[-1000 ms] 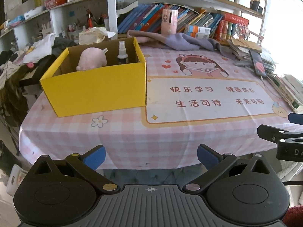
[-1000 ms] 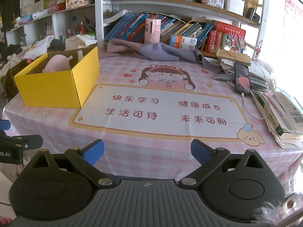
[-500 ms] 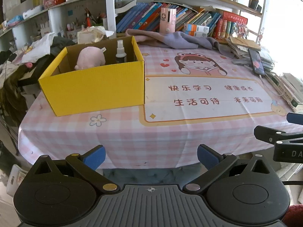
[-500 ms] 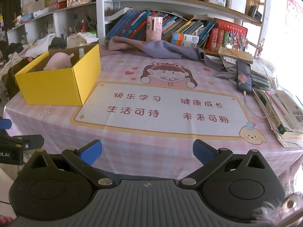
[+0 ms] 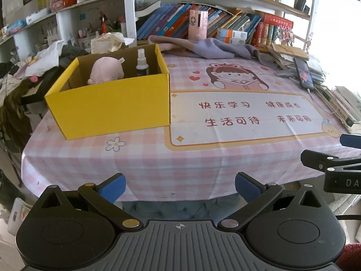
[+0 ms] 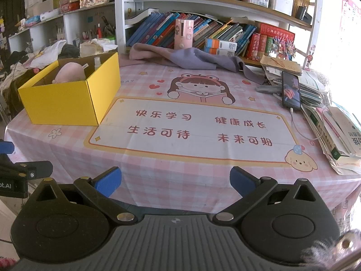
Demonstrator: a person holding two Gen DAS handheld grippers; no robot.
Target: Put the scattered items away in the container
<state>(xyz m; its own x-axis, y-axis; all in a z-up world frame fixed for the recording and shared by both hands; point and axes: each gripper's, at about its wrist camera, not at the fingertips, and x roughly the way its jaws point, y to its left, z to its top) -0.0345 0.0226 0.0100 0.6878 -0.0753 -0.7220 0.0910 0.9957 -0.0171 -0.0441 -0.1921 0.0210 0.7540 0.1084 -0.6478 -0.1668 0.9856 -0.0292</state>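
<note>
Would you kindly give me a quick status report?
Both grippers open, empty. Plush and spray bottle in yellow box. Nothing in the way.

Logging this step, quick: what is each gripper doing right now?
Left gripper: open, holding nothing.
Right gripper: open, holding nothing.

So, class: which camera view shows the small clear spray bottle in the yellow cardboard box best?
The left wrist view: the small clear spray bottle shows its cap, neck and dark lower body above the yellow cardboard box wall. In the right wrist view only its pale top shows.
</note>
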